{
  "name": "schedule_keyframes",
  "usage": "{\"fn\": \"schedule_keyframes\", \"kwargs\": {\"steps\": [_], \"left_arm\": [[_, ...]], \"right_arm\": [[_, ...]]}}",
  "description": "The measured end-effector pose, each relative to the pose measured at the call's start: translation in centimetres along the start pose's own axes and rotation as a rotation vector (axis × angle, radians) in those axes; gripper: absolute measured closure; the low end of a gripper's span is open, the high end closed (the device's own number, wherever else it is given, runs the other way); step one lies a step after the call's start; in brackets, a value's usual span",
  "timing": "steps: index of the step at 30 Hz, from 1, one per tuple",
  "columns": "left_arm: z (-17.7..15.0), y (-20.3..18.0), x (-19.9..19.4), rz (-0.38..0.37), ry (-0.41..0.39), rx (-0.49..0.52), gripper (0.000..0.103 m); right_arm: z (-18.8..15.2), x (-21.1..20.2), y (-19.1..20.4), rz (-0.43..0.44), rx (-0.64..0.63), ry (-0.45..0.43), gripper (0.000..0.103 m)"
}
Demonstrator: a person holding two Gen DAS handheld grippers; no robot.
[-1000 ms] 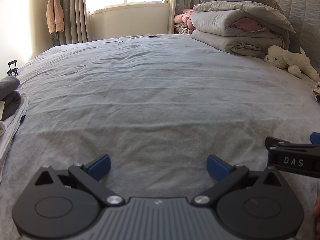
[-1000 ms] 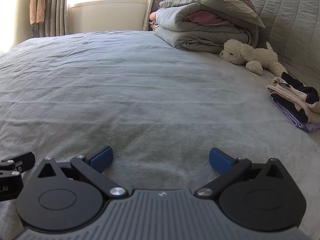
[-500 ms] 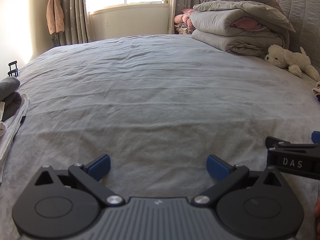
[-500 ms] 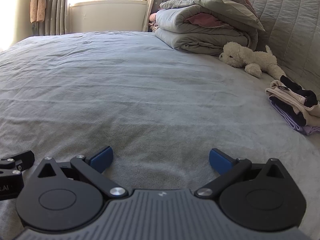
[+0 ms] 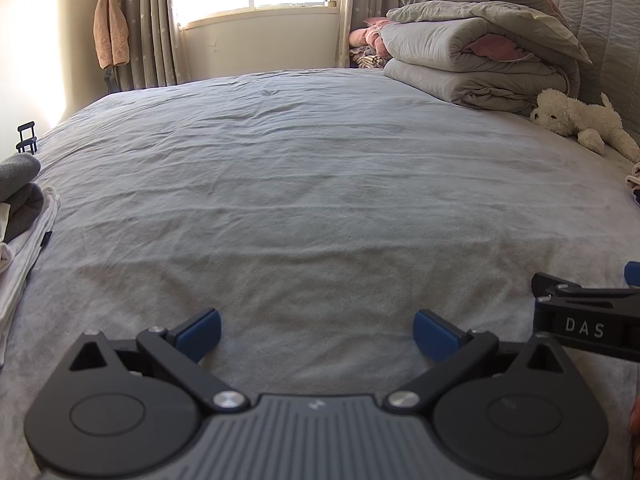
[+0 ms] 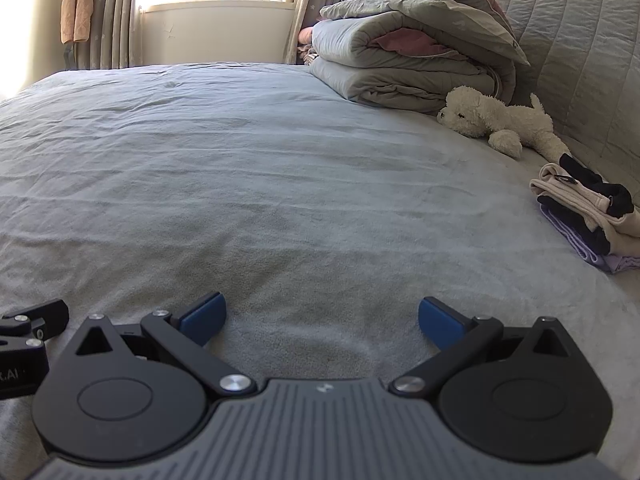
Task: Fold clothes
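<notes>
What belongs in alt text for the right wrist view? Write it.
The open, empty right hand-held gripper hangs low over a bare grey bedsheet. A pile of clothes lies at the right edge, past it a white plush dog and folded duvets by the headboard.

Bed sheet [image 5: 304,184] plain grey-blue — stacked duvets [image 6: 408,68] grey with pink lining. Plush dog [image 6: 500,120] cream. Folded clothes [image 6: 588,216] beige, black, lilac — curtains [image 5: 140,24] grey, small star print.
</notes>
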State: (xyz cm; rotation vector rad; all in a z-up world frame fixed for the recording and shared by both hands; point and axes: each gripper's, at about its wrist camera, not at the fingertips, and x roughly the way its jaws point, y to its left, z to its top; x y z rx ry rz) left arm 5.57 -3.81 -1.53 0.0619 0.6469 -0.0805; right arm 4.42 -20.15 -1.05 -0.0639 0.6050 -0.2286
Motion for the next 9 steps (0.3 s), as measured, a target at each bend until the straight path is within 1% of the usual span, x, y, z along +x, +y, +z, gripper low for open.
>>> {"fn": "schedule_keyframes", "kwargs": {"steps": [9], "left_arm": [[0.01, 0.0, 0.04, 0.0, 0.0, 0.001, 0.0]], "right_arm": [[-0.03, -0.08, 0.18, -0.004, -0.004, -0.001, 0.0]]}}
